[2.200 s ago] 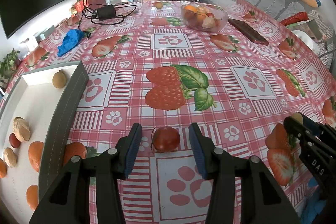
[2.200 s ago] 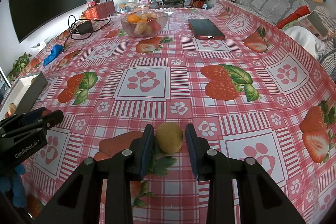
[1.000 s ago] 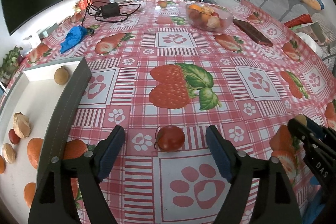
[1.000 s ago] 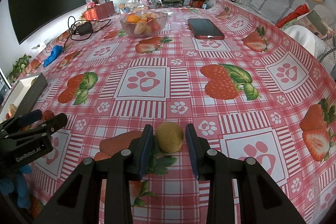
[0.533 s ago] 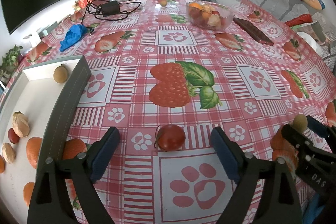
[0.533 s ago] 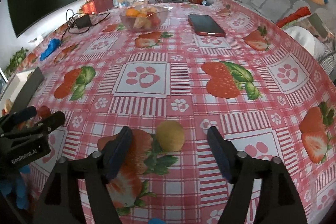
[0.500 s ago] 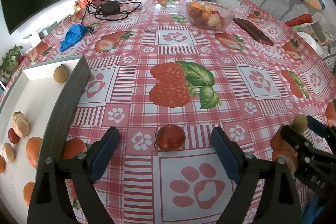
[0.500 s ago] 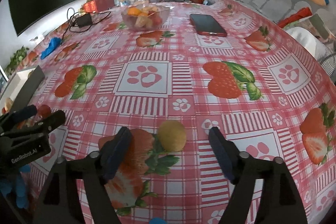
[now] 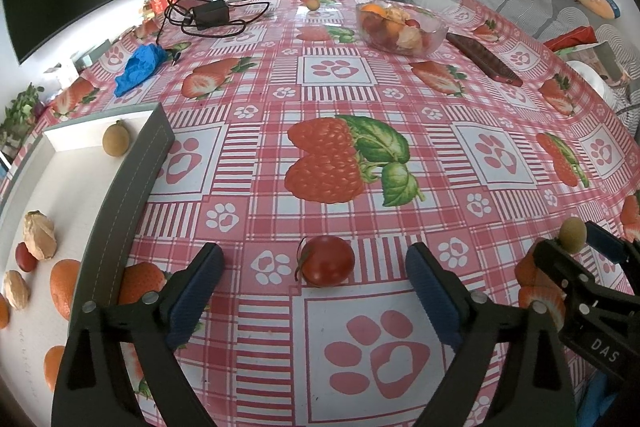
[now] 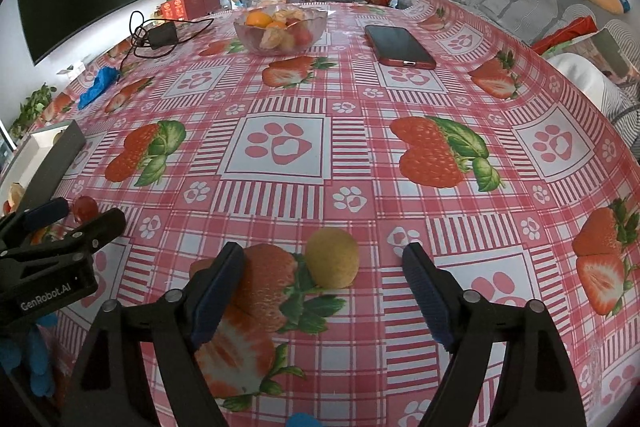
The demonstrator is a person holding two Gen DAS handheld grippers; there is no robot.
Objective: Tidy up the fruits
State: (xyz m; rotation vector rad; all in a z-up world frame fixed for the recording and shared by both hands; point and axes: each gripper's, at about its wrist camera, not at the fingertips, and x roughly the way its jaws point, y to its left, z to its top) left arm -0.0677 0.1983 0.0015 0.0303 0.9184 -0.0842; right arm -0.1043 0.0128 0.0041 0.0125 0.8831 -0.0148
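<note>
The left tool (image 9: 314, 291) is seen opening wide around a red tomato (image 9: 327, 260), untouched on the desk (image 9: 400, 187), its stem turned leftward. The right tool (image 10: 322, 291) is spread apart, and a yellow-green fruit (image 10: 332, 258) is left lying free between its pads, its long axis roughly sideways.
</note>
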